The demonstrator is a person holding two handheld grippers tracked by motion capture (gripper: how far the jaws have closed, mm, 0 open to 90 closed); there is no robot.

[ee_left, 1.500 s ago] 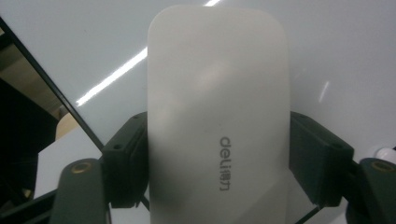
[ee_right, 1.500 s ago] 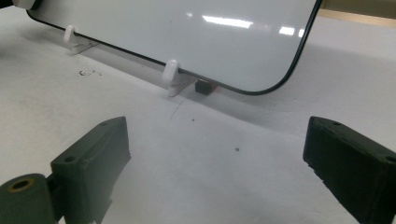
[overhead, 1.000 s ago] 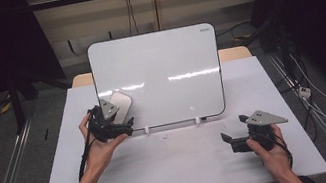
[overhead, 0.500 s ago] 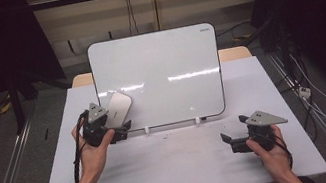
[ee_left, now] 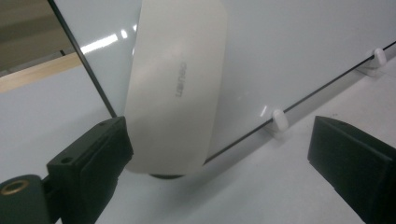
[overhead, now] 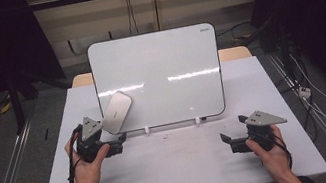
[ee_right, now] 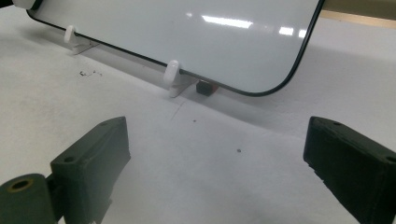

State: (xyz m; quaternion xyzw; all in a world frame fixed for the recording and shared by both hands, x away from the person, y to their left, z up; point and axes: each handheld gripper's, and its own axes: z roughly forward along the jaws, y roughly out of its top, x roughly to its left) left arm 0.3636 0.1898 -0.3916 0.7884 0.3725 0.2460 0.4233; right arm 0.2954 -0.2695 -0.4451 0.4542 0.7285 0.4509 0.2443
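At the left of the white table [overhead: 180, 169], the left hand [overhead: 86, 168] holds the left gripper [overhead: 110, 146] just in front of the whiteboard's lower left corner. Its jaws stand wide apart and grip nothing. A white whiteboard eraser [overhead: 117, 112] clings tilted to the face of the whiteboard [overhead: 158, 77], overhanging the board's black left edge. In the left gripper view the eraser [ee_left: 175, 88] sits ahead of the gap, nearer the left jaw, and its lower end seems to touch that jaw's tip, though contact cannot be confirmed. A dark pad shows under its bottom end.

The whiteboard stands upright near the table's middle on two small white clip feet [overhead: 197, 120], its bottom edge raised just off the surface. Bare tabletop runs in front of the board between the two hands, and narrower strips lie open at either side of the board.

At the right, the right hand [overhead: 269, 146] holds the right gripper [overhead: 234, 134] well apart from the board, jaws spread wide and empty. In the right gripper view a small dark block [ee_right: 206, 87] sits under the board's rounded corner, beside a clip foot.
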